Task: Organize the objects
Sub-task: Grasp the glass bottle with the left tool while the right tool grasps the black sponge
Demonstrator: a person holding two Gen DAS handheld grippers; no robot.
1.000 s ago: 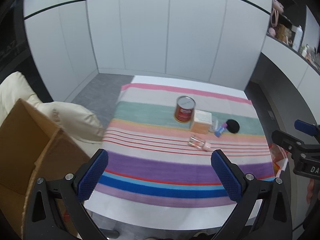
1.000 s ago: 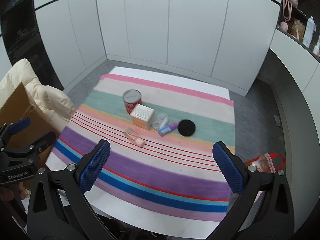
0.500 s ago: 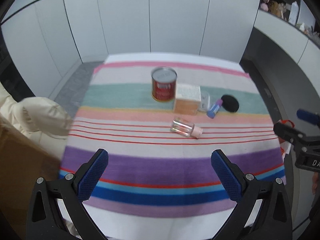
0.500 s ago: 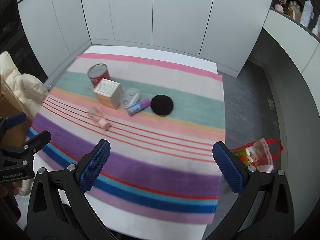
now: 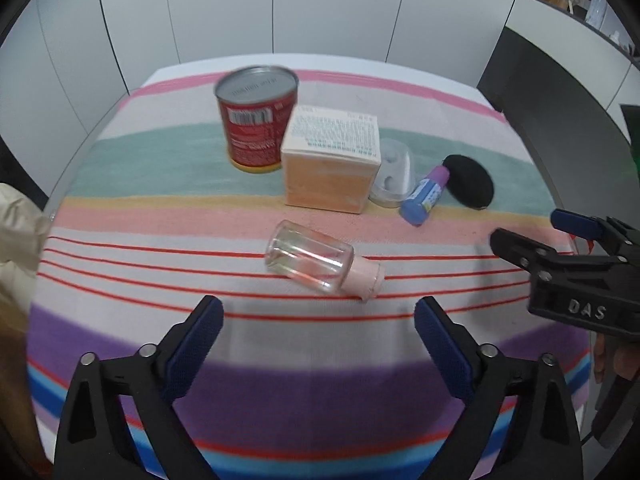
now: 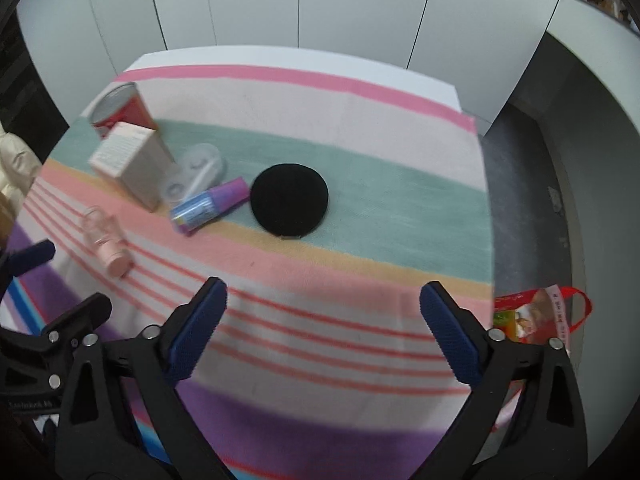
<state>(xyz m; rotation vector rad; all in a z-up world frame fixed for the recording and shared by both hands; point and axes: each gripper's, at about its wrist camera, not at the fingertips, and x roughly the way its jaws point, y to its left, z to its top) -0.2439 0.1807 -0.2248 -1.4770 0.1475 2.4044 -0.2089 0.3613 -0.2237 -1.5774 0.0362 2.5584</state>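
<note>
Left gripper (image 5: 316, 322) released, jaws spread wide, hovering over the striped cloth (image 5: 160, 216) on the desk, just short of the bottle (image 5: 316, 262). Bottle lies on its side, pink cap toward the right gripper (image 6: 322, 306), which is likewise released and empty. Behind the bottle: can (image 5: 256, 118) upright, box (image 5: 330, 160) touching it, clear case (image 5: 394, 174), blue tube (image 5: 424, 196), black pad (image 5: 470, 182).
</note>
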